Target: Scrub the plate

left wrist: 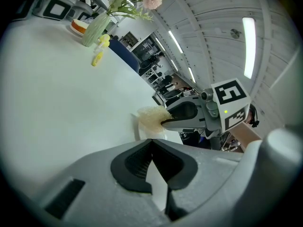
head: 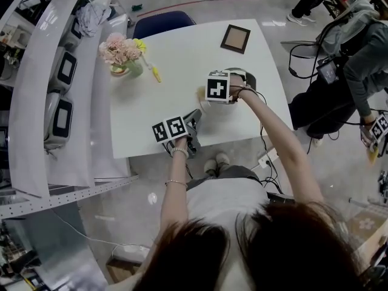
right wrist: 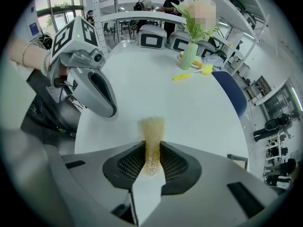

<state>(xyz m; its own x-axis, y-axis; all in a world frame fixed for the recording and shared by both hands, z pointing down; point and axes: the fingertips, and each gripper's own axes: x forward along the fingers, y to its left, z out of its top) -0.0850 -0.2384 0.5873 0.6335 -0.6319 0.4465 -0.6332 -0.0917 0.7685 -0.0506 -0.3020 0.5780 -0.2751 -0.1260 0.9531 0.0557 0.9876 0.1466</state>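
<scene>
Right claw (right wrist: 152,149), pinching a sponge (right wrist: 152,126), poised at the far edge of the plate (left wrist: 147,132), whose near rim the left claw (left wrist: 152,148) clamps on the counter (head: 176,59).

- The right gripper (right wrist: 152,162) has its jaws pressed onto a yellowish sponge (right wrist: 152,129), which sticks out ahead over the white table (right wrist: 199,112).
- The left gripper (right wrist: 102,103) sits upper left, held by a hand (right wrist: 35,60).
- A vase (right wrist: 188,56) of flowers stands far back.
</scene>
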